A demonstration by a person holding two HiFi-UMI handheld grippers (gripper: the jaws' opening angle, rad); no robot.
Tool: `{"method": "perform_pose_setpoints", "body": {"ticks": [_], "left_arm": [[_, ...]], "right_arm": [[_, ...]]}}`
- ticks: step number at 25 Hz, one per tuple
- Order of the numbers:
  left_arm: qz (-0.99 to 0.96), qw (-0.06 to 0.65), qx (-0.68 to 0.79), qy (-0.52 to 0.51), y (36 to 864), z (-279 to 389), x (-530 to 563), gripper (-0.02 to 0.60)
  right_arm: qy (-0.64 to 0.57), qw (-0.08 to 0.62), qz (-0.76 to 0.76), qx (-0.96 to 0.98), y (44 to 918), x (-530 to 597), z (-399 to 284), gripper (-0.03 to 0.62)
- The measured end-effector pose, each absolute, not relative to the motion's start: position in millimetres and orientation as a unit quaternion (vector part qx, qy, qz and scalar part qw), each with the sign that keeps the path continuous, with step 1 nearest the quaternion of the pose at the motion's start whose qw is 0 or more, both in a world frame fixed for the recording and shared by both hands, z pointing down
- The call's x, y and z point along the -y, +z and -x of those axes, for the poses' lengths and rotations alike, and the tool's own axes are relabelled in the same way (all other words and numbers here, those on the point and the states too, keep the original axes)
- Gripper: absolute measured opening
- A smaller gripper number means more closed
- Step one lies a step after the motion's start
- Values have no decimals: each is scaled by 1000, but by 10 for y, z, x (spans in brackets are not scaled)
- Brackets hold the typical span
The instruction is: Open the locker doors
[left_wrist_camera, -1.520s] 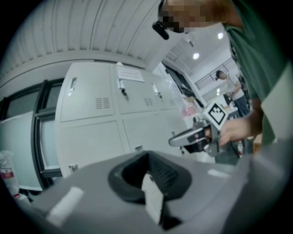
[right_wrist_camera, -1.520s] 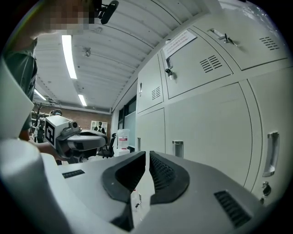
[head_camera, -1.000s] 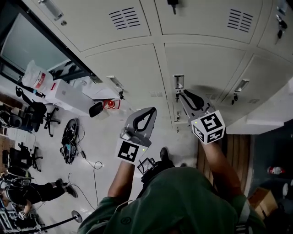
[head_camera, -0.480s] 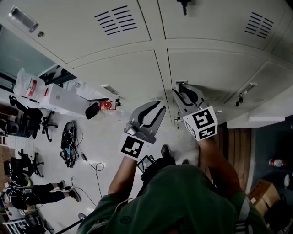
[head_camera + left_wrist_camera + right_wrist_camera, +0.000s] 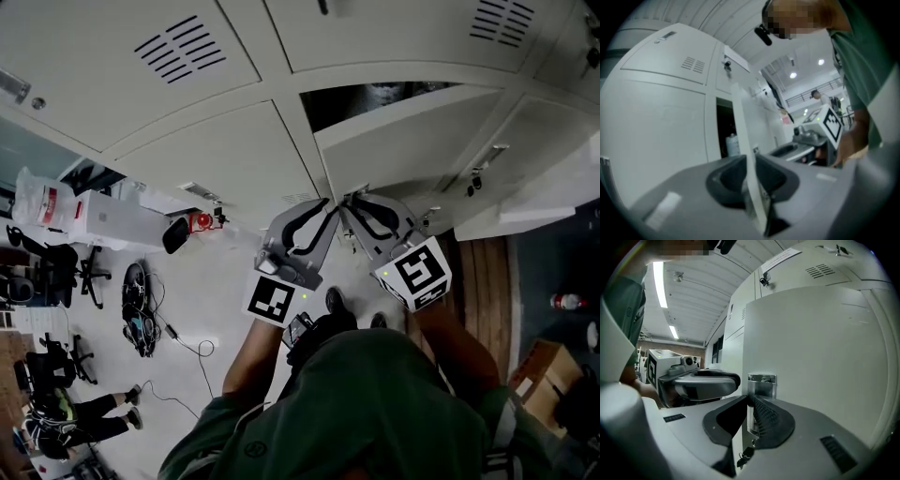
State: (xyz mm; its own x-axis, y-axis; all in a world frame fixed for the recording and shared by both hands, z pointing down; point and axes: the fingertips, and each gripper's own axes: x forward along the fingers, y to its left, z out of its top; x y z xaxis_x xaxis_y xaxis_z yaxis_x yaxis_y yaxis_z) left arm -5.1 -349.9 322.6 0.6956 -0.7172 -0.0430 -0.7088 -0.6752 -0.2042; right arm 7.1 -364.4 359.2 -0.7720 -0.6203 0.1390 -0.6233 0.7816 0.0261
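Locker door (image 5: 412,150) newly ajar, centre frame.
A dark gap had opened above it since a moment before — left tool (image 5: 322,208) clamped on its edge, right tool (image 5: 354,204) on its latch handle (image 5: 761,384); opening looked well begun.

The head view looks steeply down onto the locker door (image 5: 412,141). Each gripper view sits close behind its jaws. Both share that door's edge, seemingly from opposite faces.

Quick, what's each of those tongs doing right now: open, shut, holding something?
Left tongs: closed on the edge of the locker door.
Right tongs: closed on the door's metal handle.
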Motion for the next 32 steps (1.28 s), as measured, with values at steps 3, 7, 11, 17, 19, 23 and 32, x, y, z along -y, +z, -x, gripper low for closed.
{"method": "perform_pose_setpoints", "body": {"ticks": [3,7,11,17,19,23,32], "left_arm": [[924,107,-366,-21,3246,-95,3274,51],[934,115,-337,-22,3287,-279,2995,48],[940,115,-320,-14,3285,-475,2776,44],[949,120,-291,-8,3290,-813,2452,17],[953,123,-278,-8,3295,-961,2345,12],[960,125,-250,-8,3304,-1275,2164,3],[976,141,-165,-15,3383,-2067,1863,3]], "right_arm": [[15,65,-323,944,3578,3436,-176,37],[16,58,-314,948,3587,3164,-349,37],[12,48,-313,948,3564,2927,-548,37],[2,37,-342,939,3550,2618,-910,37],[5,33,-355,934,3549,2520,-1056,37],[22,29,-388,921,3591,2353,-1360,37],[39,25,-440,897,3668,2087,-1903,37]]}}
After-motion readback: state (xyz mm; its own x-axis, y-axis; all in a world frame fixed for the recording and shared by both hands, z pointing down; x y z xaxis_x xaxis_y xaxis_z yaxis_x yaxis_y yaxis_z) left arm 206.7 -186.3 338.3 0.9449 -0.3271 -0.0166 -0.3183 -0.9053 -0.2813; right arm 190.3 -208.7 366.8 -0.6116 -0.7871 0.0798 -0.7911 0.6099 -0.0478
